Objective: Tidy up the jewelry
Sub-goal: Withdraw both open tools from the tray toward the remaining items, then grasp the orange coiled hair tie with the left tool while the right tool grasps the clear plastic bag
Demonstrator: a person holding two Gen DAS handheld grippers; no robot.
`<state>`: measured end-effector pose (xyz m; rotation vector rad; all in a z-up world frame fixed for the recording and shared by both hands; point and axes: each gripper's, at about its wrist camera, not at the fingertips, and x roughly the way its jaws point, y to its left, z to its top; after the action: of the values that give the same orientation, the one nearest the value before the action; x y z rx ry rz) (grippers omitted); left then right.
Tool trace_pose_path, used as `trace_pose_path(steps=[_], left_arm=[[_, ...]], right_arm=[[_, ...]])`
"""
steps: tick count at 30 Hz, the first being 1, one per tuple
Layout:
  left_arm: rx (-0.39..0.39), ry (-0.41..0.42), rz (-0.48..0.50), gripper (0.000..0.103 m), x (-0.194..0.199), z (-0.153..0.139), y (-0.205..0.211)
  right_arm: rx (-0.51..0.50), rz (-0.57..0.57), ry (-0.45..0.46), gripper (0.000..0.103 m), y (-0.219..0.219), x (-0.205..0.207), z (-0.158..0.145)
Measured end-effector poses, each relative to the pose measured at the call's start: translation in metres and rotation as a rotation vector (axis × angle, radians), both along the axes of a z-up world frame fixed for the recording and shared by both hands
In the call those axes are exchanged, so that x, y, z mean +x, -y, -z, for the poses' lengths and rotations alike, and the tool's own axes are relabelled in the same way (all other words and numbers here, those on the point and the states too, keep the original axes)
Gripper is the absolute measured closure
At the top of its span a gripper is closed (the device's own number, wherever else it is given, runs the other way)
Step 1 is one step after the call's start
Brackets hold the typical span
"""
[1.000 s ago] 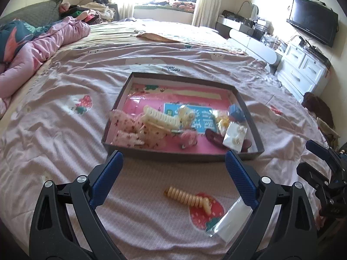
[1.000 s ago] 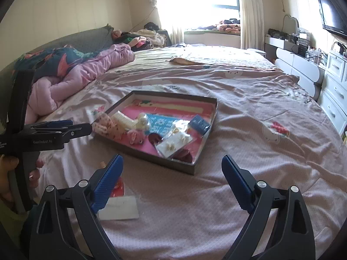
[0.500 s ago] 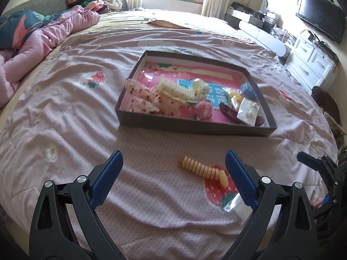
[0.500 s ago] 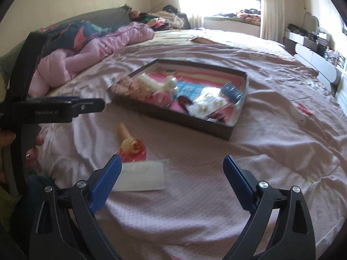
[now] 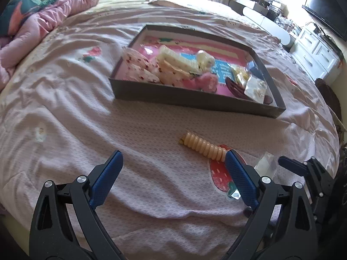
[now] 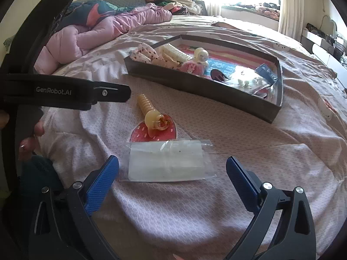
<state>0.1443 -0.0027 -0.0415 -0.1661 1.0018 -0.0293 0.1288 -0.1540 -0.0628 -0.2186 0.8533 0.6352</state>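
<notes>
A: Start at the right gripper [image 6: 172,181]. How do its fingers [image 6: 102,181] stand?

B: Wide apart and opening further, with nothing pressed between them. The clear packet [image 6: 167,162] lies on the bed [image 6: 260,173] just ahead of the gap, untouched.

A: And the left gripper [image 5: 173,176]?

B: Its fingers [image 5: 106,177] are spread too, and empty. The ridged hair clip [image 5: 203,146] lies just beyond the right-hand finger, on a strawberry print [image 5: 220,176] of the cover.

A: So both loose pieces sit close to the hands. Where do they belong?

B: Judging by the task, in the tray [image 5: 195,101] farther up the bed. It already holds a spotted bow [image 5: 138,65], a cream claw clip [image 5: 173,58], a pink fluffy piece [image 5: 206,80], an earring card [image 5: 256,86] and a small blue box [image 5: 253,67].

A: How far along, then?

B: Most things look gathered. Two remain outside, the packet and the hair clip, and neither is gripped yet. I would say the right hand is lining up for the packet; the left could take the clip.

A: Anything unclear?

B: What the packet contains; it is too cloudy to tell.
</notes>
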Motion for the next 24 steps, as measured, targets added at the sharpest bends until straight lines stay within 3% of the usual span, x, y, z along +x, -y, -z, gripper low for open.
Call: trace_pose_path(steps=[5,7,10,15,18,24], left_arm=[[-0.048,-0.038,0.024,0.018,0.005,0.011,0.007],[-0.082,-0.057,0.035,0.029,0.008,0.016,0.009],[-0.129,-0.084,0.037,0.037,0.013,0.023,0.010],[-0.201,-0.101,0.023,0.042,0.023,0.027,0.010],[-0.206,-0.104,0.021,0.051,0.030,0.028,0.015],[-0.182,-0.112,0.025,0.052,0.050,0.030,0.030]], right_arm=[[-0.007,0.006,-0.003,0.008,-0.002,0.006,0.012],[-0.017,0.015,0.009,0.016,-0.001,0.007,0.016],[-0.016,0.020,0.024,0.017,0.008,0.009,0.015],[-0.017,0.077,0.039,0.017,0.031,0.015,0.013],[-0.003,0.123,0.036,0.017,0.046,0.022,0.010],[0.030,0.187,0.039,0.017,0.071,0.030,0.002]])
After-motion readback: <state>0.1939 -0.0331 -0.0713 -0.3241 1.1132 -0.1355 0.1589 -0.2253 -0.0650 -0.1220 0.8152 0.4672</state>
